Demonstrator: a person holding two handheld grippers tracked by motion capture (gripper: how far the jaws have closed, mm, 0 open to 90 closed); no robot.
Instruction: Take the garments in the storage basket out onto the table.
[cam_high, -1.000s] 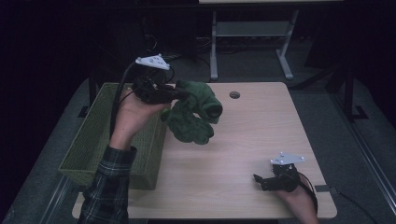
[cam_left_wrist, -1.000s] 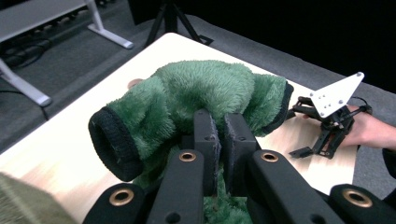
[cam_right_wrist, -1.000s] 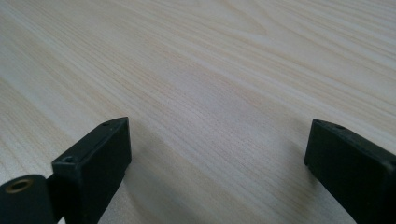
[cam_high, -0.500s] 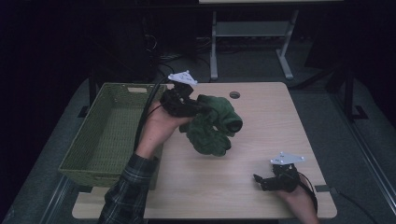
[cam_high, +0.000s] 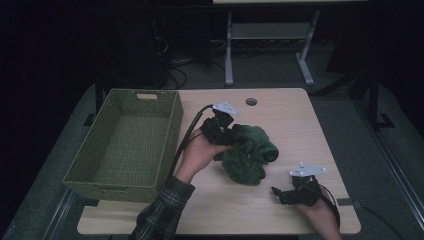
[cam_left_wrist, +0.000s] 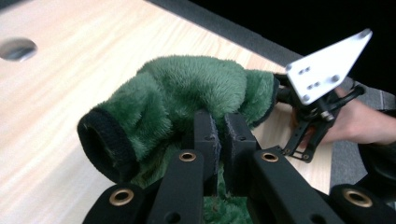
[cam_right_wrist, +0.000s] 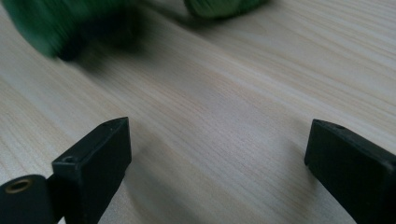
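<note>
We noted the green fleece garment (cam_high: 247, 152) bunched near mid-surface (cam_high: 280, 110), right of the woven basket (cam_high: 125, 145). The left gripper (cam_left_wrist: 219, 140) had its jaws clamped on a fold of it. The right gripper (cam_high: 280, 192) rested at the near right, jaws spread wide, holding nothing.

In the right gripper view, the green fleece garment (cam_right_wrist: 56, 23) is blurred and cut off by the top edge; its shape cannot be read. In the left gripper view, the left gripper (cam_left_wrist: 219, 140) covers the cloth caught between its jaws, and the garment's lower part runs under the bottom edge. In the high view, the right hand (cam_high: 320, 212) is cut by the bottom edge.
</note>
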